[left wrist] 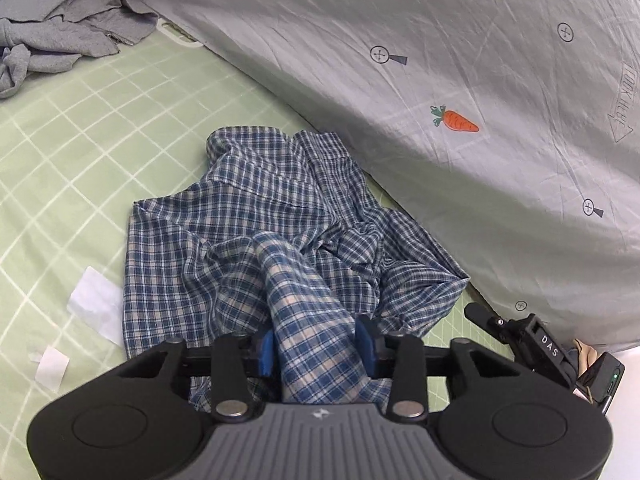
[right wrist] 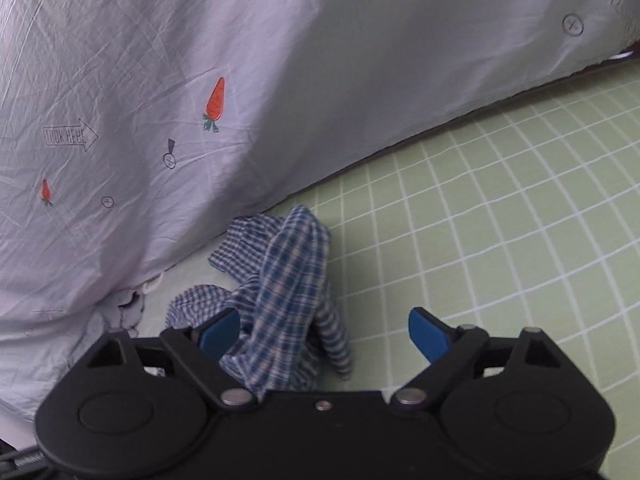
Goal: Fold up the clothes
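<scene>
Plaid shirt (left wrist: 248,240) (thin, crumpled), bunched between left gripper (left wrist: 318,346) pads

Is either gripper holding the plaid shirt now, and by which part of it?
The left gripper has a bunched fold of the plaid shirt between its pads; a firm grip cannot be told. The right gripper is open, holding nothing.

A: The plaid shirt (left wrist: 256,216) looks like thin woven cloth, soft, matt and creased. And the green checked sheet (left wrist: 80,152)?

B: Also matt cloth, lying smoother. The grey quilt cover (left wrist: 440,40) is fine fabric with a faint sheen and many sharp wrinkles.

A: The grey hoodie (left wrist: 60,28) seems thicker, a fuzzy knit, with a metal zip.

B: The left gripper (left wrist: 320,346) is matt black plastic with 2 dull metal rivets and blue rubbery pads (left wrist: 265,354).
</scene>
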A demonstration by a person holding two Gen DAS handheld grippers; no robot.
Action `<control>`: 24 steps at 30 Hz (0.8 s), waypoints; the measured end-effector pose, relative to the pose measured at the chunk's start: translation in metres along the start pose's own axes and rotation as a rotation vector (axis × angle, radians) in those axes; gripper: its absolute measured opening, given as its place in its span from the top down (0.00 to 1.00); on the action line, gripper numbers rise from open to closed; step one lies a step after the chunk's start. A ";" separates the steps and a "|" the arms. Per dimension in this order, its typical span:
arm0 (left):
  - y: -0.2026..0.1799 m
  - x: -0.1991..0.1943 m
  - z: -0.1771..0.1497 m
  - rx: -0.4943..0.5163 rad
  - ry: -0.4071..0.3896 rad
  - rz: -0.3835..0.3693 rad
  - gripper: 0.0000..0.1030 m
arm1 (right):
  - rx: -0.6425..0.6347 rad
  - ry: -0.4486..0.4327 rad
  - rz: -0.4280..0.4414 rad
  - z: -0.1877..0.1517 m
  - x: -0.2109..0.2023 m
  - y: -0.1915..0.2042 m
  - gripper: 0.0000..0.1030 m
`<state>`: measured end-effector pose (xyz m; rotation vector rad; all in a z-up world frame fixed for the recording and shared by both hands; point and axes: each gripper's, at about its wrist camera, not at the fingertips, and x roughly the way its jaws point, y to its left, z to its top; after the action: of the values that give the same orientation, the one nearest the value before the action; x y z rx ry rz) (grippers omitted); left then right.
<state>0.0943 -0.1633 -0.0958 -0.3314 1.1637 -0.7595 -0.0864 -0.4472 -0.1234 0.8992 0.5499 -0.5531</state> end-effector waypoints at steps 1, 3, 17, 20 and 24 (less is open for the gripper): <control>0.003 0.002 -0.001 -0.013 0.006 0.004 0.70 | 0.008 0.015 0.009 -0.001 0.007 0.002 0.17; 0.009 0.005 -0.002 -0.036 0.015 0.012 0.76 | 0.004 0.045 0.009 -0.004 0.021 0.007 0.23; 0.033 0.007 -0.007 -0.099 0.021 0.054 0.87 | -0.058 0.076 -0.020 -0.010 0.036 -0.012 0.98; 0.036 0.001 -0.004 -0.084 -0.019 0.086 0.93 | -0.068 0.020 -0.084 0.002 0.018 -0.031 0.98; 0.050 -0.010 0.008 -0.089 -0.088 0.129 0.95 | -0.049 -0.072 -0.208 0.021 -0.015 -0.073 0.98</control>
<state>0.1176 -0.1216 -0.1156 -0.3574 1.1267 -0.5763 -0.1405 -0.4988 -0.1440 0.7768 0.5929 -0.7544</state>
